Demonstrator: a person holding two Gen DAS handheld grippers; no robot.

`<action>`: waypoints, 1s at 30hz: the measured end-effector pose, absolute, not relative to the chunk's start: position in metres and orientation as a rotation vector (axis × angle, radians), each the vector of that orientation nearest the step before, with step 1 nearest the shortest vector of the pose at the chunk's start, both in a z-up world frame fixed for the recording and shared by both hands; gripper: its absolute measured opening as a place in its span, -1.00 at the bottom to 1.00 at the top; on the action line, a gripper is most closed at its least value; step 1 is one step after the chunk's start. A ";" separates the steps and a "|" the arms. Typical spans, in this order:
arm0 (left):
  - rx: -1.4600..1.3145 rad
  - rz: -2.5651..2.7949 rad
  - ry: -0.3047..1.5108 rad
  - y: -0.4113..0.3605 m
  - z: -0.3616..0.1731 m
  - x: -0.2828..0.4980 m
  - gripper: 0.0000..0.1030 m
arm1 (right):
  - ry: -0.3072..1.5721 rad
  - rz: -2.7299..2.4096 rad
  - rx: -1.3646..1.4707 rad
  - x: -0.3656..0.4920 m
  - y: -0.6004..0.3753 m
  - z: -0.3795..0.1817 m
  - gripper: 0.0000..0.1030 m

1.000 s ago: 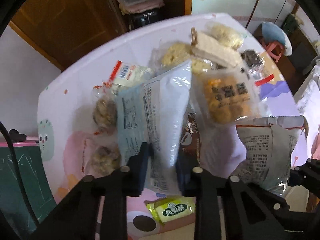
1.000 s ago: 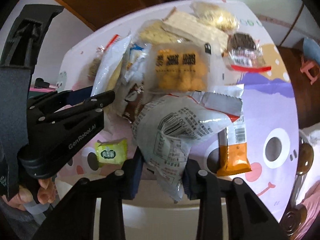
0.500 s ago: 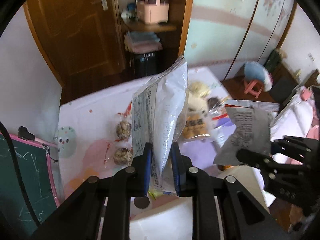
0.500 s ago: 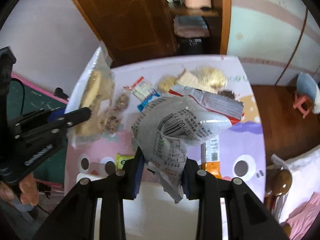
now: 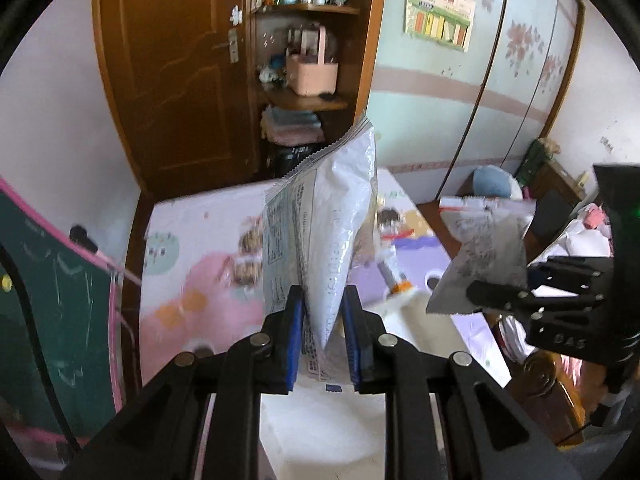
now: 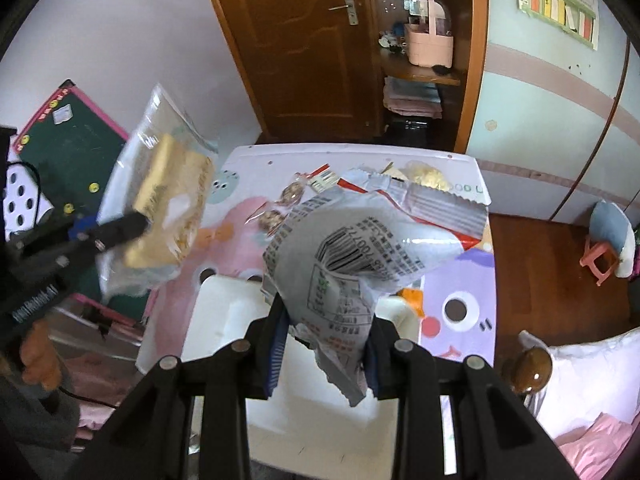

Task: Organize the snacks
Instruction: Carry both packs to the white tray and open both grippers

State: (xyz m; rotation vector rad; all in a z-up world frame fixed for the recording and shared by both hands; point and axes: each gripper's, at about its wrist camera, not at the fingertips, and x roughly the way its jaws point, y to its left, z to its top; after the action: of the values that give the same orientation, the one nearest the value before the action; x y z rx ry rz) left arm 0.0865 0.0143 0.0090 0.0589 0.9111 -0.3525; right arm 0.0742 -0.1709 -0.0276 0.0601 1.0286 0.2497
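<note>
Both snack bags have risen higher above the table, jaws clamped.

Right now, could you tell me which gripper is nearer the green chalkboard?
Left. The left gripper holds a bag beside the chalkboard; the right gripper, holding a printed packet, is farther off, over the white bin.

Lighting: soft daylight, my room evenly bright. Motion blur on table through my left camera; glare on snack bag. Fisheye edges curved, dark.
</note>
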 end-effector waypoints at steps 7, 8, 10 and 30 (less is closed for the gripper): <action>0.031 -0.315 1.040 0.002 -0.039 0.057 -0.67 | 1.071 0.234 0.012 0.048 -0.164 -0.050 -0.36; 0.042 -0.305 1.049 -0.001 -0.048 0.056 -0.67 | 1.089 0.225 -0.002 0.047 -0.162 -0.058 -0.36; 0.076 -0.281 1.062 -0.005 -0.064 0.050 -0.67 | 1.122 0.223 -0.004 0.045 -0.159 -0.072 -0.36; 0.076 -0.224 1.178 -0.007 -0.117 0.039 -0.68 | 1.263 0.177 -0.053 0.032 -0.140 -0.129 -0.33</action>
State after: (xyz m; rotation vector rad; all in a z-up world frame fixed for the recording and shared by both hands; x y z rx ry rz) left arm 0.0385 -0.0068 -0.1174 0.0755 1.1776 -0.2242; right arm 0.0320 -0.1402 -0.1290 -0.0534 1.2629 0.1772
